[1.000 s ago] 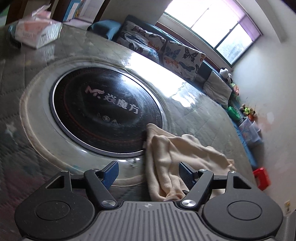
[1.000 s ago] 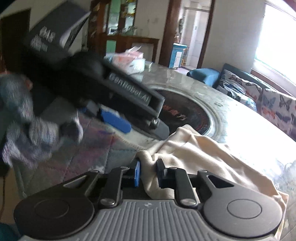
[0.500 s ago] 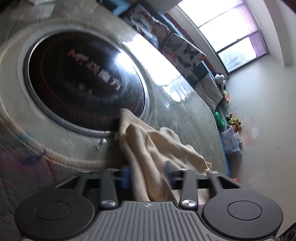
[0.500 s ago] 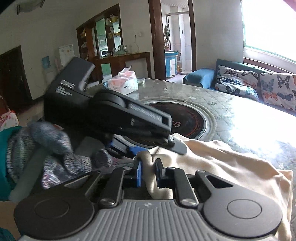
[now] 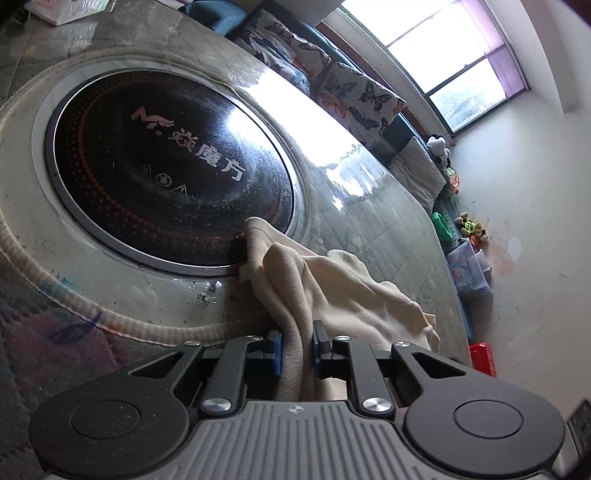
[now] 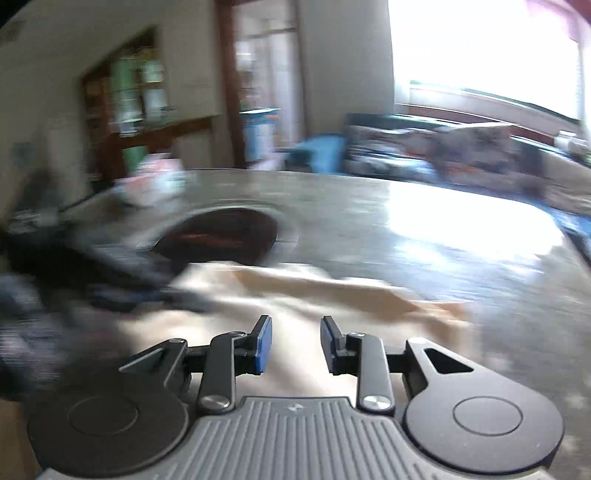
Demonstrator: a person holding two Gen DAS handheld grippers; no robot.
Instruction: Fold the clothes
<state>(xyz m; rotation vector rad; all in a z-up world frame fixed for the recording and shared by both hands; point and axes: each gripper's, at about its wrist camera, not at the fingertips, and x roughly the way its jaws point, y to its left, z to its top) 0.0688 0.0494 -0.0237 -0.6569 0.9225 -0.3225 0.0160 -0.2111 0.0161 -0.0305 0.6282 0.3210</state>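
Observation:
A cream cloth [image 5: 332, 280] lies rumpled on the round table, one corner over the edge of the black hotplate [image 5: 170, 170]. My left gripper [image 5: 296, 345] is shut on a fold of the cloth's near edge. In the blurred right wrist view the cloth [image 6: 332, 291] spreads over the table ahead. My right gripper [image 6: 295, 343] is open above it with nothing between its fingers. The left gripper [image 6: 122, 280] shows there as a dark blur at the left, on the cloth.
The grey quilted table [image 5: 369, 221] has a pale ring around the hotplate. A tissue box [image 5: 70, 7] stands at its far side. A sofa with butterfly cushions [image 5: 354, 96] runs under the window. Toys and boxes [image 5: 469, 266] line the wall.
My left gripper came down and shut on the cloth's edge. My right gripper let go of the cloth, opened and is moving fast; its view is blurred.

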